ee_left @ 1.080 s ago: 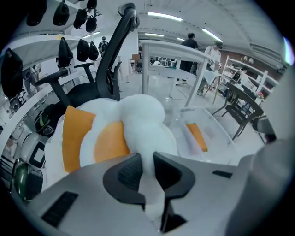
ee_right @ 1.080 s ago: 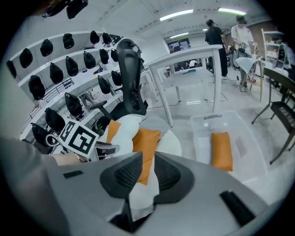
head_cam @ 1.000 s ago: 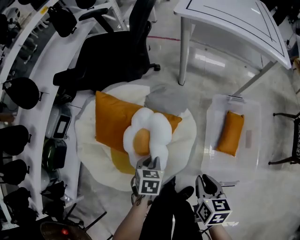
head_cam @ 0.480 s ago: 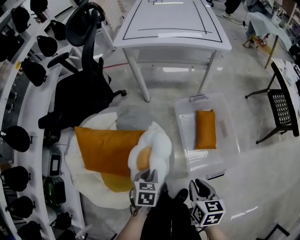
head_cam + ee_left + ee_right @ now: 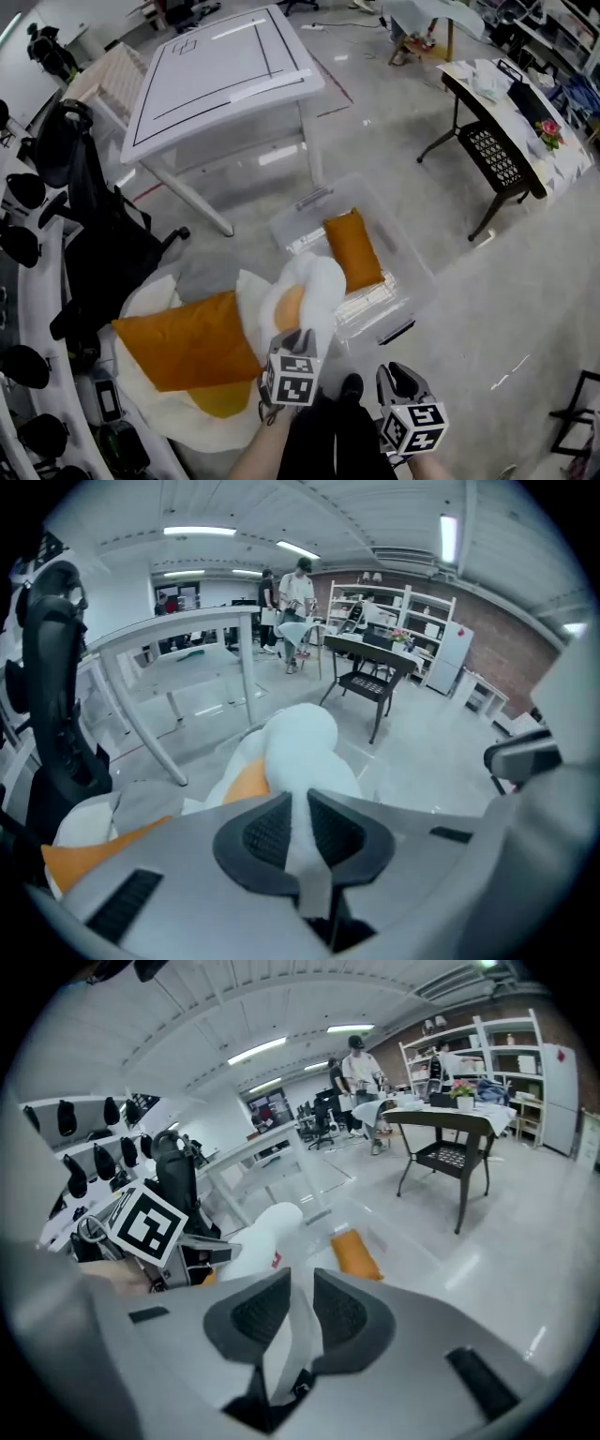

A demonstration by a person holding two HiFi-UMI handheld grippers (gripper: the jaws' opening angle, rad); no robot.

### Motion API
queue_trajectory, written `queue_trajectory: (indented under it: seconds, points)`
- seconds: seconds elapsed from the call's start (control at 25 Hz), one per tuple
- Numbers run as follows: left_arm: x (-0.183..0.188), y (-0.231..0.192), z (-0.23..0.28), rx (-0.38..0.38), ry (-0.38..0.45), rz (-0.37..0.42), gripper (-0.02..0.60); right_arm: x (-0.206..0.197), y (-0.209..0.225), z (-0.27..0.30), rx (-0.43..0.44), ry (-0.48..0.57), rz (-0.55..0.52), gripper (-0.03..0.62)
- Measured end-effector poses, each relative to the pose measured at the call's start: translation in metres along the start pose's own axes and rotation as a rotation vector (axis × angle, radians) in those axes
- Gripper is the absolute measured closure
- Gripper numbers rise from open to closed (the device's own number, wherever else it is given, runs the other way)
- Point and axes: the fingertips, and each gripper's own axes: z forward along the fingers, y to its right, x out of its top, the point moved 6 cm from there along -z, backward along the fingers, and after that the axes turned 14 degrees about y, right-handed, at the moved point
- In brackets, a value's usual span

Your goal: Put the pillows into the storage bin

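My left gripper (image 5: 300, 334), its jaws just now closing tighter, pinches a petal of the white flower pillow (image 5: 302, 292). I hold it beside the storage bin (image 5: 417, 281), where a small orange pillow (image 5: 352, 248) lies. My right gripper (image 5: 397, 375) is slightly spread, empty.

Storage bin (image 5: 408, 277) is sitting on the floor, right of the floor cushion (image 5: 159, 412), on the near side of the table (image 5: 220, 75). Small pillow (image 5: 354, 248) is lying mid-bin. Flat pillow (image 5: 187, 342) is lying across the cushion's middle. Flower pillow (image 5: 305, 295) is hanging between flat pillow and bin, overlapping the bin's near-left corner. Office chair (image 5: 103, 253) is standing behind the cushion, left of the table. Side table (image 5: 506, 103) is standing far right.
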Motion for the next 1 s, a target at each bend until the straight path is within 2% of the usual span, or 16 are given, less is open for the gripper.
queue_trajectory:
  seconds: [0.24, 0.68, 0.8, 0.88, 1.0]
  points:
    - [0.024, 0.052, 0.056, -0.111, -0.025, 0.162, 0.541, -0.012, 0.052, -0.024, -0.137, 0.043, 0.108, 0.519]
    - [0.033, 0.136, 0.142, -0.207, -0.087, 0.349, 0.538, -0.029, 0.115, -0.06, -0.268, 0.086, 0.22, 0.519]
    - [0.036, 0.148, 0.155, -0.188, -0.063, 0.396, 0.523, -0.034, 0.122, -0.067, -0.287, 0.086, 0.236, 0.519]
    - [0.04, 0.154, 0.159, -0.181, -0.033, 0.403, 0.525, -0.037, 0.125, -0.069, -0.296, 0.084, 0.247, 0.519]
    - [0.04, 0.158, 0.158, -0.2, -0.023, 0.351, 0.523, -0.042, 0.129, -0.068, -0.292, 0.07, 0.257, 0.52]
